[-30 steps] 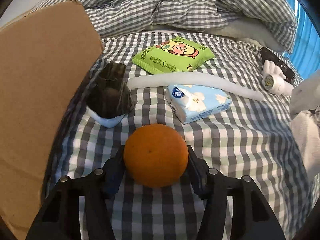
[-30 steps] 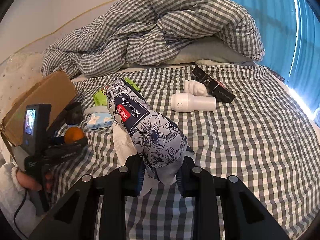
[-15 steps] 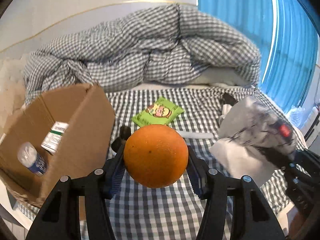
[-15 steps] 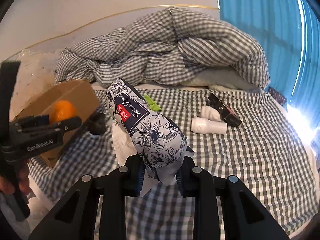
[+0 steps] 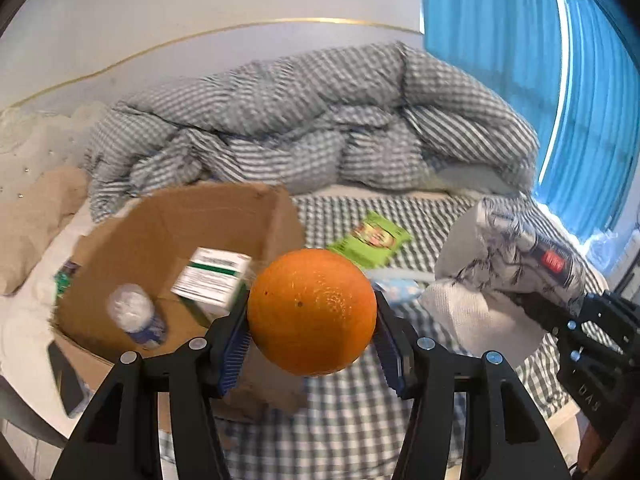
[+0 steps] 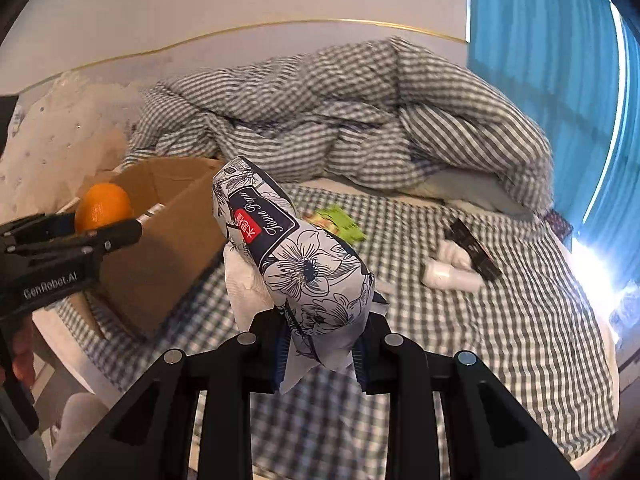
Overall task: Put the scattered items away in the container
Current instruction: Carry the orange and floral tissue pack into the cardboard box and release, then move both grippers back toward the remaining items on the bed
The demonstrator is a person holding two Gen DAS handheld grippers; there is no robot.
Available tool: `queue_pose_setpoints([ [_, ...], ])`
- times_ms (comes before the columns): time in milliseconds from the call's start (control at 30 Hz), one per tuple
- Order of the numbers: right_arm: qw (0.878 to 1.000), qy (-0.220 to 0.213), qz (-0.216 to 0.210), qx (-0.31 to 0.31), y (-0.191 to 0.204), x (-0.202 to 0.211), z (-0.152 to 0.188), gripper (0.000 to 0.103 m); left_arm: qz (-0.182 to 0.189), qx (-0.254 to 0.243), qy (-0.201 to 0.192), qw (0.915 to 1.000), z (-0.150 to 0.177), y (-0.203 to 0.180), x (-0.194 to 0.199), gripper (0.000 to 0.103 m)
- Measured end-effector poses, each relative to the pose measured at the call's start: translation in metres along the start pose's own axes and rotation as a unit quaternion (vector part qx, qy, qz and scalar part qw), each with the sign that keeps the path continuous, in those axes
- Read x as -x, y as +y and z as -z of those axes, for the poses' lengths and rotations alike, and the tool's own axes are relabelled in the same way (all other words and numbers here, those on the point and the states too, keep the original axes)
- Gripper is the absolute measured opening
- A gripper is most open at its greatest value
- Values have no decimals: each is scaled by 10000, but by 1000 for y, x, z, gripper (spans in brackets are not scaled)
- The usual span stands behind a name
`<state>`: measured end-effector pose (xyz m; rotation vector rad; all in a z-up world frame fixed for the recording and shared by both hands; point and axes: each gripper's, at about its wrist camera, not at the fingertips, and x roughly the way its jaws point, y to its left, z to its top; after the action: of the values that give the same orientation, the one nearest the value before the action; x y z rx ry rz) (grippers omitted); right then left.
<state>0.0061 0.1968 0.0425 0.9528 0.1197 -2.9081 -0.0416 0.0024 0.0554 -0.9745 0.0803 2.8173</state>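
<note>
Cardboard box (image 5: 168, 236) sits open at the left edge of the bed, and only the left wrist view looks down into it: a plastic bottle (image 5: 138, 316) lies on its floor beside a white-and-green carton (image 5: 214, 280). The right wrist view shows just the box's outer wall and rim (image 6: 168, 240).

Directly in front of that box, the left gripper (image 5: 312, 334) pinches an orange (image 5: 312, 312) between its blue pads, lifted clear of the checked sheet (image 5: 340, 412). From the right wrist camera the same orange (image 6: 103, 206) appears above the box's near rim — whether it is over the opening I cannot tell.

Further right lies a green snack packet (image 5: 368, 240) on the sheet, with a blurred pale-blue tissue pack (image 5: 396, 290) just in front of it, half hidden by the orange.

The right gripper (image 6: 320, 344) is pressed onto the lower end of a floral-printed tissue pack (image 6: 296, 256), which stands tilted up and to the left, white paper bulging from its side. The left wrist view catches this pack (image 5: 520, 256) from the side, at its right edge.

Only the right wrist view reaches the far right of the bed: a white bottle (image 6: 450, 278) lying on its side, a small white object touching it, and a flat black box (image 6: 472, 248) just behind. A crumpled checked duvet (image 6: 340, 120) is heaped along the wall.
</note>
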Motion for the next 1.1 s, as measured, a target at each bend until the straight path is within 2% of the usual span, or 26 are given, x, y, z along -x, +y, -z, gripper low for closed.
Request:
queue_pose_setpoints([
  [200,9990,-263,-268,258,51,2,-38,25,-341,91,-121,9993,-21,48,17,57],
  [300,9979,-340,-478,272,77,-6,-57,25,-533,136,-63,9985,-26,74,16,58],
  [433,9958,-271,-790,383,122,-34,-79,25,-741,209,146,9969,-22,106,0,58],
  [567,9947,-181,-856,535,160,-68,-94,25,-879,362,425,9946,-9,132,-26,58],
  [667,9941,65,-996,437,177,-101,-98,26,-911,456,665,9926,4,144,-44,58],
  [700,9936,134,-1043,410,181,-110,-97,30,-922,484,722,9919,7,147,-48,58],
  [733,9932,197,-1078,381,184,-117,-96,38,-946,499,775,9912,10,150,-52,58],
  [767,9935,246,-1059,345,184,-122,-95,52,-994,493,824,9904,13,152,-56,60],
  [800,9940,268,-1023,289,182,-124,-94,75,-1048,462,845,9898,15,152,-58,64],
  [833,9941,221,-1040,198,178,-124,-93,86,-1099,425,846,9894,15,152,-58,68],
  [867,9935,147,-1121,100,173,-122,-93,86,-1163,390,831,9890,15,151,-57,79],
  [900,9927,90,-1203,4,167,-118,-93,86,-1209,366,768,9890,13,150,-54,82],
  [1100,9927,-308,-1074,-452,118,-88,-102,86,-1097,391,356,9926,-6,135,-32,90],
])
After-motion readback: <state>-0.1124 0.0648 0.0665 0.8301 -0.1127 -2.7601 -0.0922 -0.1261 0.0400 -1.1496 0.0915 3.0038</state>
